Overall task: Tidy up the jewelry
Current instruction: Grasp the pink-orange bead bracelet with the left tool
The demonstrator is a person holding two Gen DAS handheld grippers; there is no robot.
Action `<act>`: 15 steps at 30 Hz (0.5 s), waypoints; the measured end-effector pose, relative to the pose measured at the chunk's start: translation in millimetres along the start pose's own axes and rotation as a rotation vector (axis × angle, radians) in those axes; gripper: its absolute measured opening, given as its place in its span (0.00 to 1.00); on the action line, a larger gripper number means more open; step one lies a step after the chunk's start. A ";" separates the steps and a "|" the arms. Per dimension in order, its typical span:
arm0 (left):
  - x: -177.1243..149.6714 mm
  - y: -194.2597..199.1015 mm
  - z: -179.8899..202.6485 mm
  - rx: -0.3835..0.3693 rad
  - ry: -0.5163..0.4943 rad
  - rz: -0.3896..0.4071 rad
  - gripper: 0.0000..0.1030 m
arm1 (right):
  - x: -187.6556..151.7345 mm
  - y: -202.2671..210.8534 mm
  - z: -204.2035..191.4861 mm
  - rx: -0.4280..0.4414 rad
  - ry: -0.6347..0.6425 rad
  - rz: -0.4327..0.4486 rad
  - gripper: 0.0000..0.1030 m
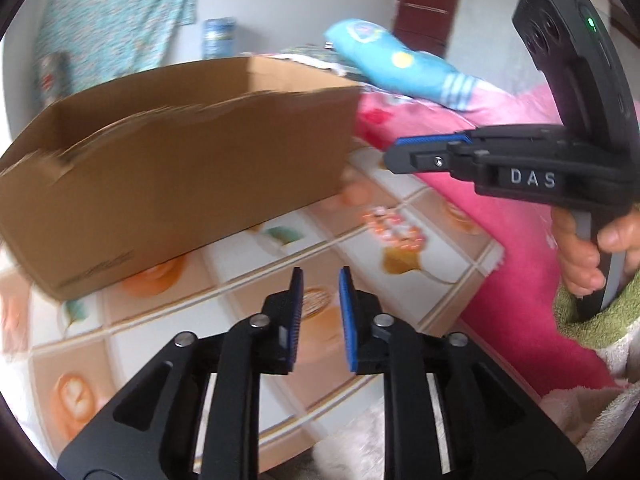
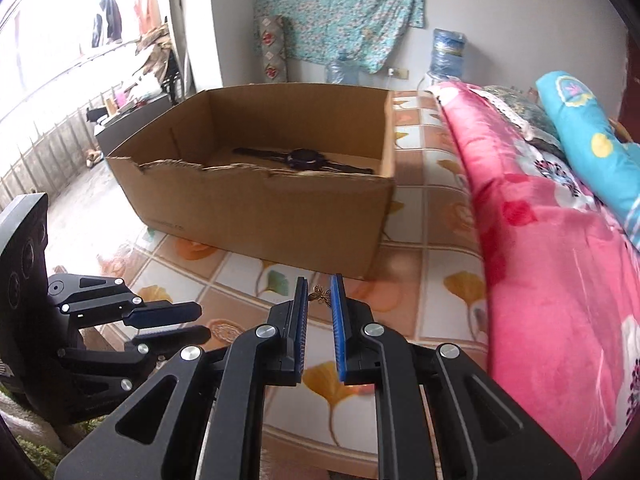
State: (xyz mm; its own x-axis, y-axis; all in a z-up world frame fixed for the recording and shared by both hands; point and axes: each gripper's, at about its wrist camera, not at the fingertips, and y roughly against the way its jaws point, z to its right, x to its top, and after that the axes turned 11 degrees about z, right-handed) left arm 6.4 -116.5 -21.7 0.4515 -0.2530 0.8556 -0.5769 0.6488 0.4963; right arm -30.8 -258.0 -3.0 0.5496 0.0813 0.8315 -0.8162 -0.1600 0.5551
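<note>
An open cardboard box (image 2: 264, 208) stands on the patterned mat (image 2: 424, 240); it also shows in the left wrist view (image 1: 172, 176). A black wristwatch (image 2: 304, 159) lies inside it. My right gripper (image 2: 319, 295) is shut on a small gold butterfly ornament (image 2: 319, 295), held between its tips a little in front of the box. My left gripper (image 1: 321, 280) is open and empty above the mat, in front of the box. In the right wrist view it sits at the lower left (image 2: 188, 322). The right gripper shows side-on in the left wrist view (image 1: 394, 152).
A pink floral blanket (image 2: 540, 260) and a blue pillow (image 2: 588, 140) lie to the right of the mat. A green towel (image 1: 600, 316) is under the right hand. Water jugs (image 2: 448, 56) stand by the far wall.
</note>
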 end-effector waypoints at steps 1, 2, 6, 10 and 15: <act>3.5 -7.5 8.0 -0.017 -0.022 -0.003 0.18 | -2.1 3.2 10.7 -0.011 -0.014 0.008 0.11; 6.8 -14.0 14.4 -0.028 -0.040 -0.009 0.18 | -4.0 7.4 20.4 -0.021 -0.029 0.015 0.11; 15.9 -40.5 42.6 -0.081 -0.104 -0.037 0.18 | -11.3 10.0 47.4 -0.030 -0.083 0.025 0.11; 19.1 -66.5 65.5 -0.112 -0.157 -0.090 0.19 | -14.1 10.1 67.1 -0.027 -0.120 0.030 0.11; 16.3 -87.2 80.8 -0.097 -0.237 -0.140 0.24 | -10.9 7.4 76.0 -0.026 -0.152 0.040 0.11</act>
State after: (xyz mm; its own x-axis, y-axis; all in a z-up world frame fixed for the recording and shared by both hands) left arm 9.0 -235.3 -39.2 0.3443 -0.4983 0.7957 -0.4474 0.6580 0.6057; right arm -29.3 -334.9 -9.6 0.5353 -0.0747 0.8414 -0.8414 -0.1347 0.5233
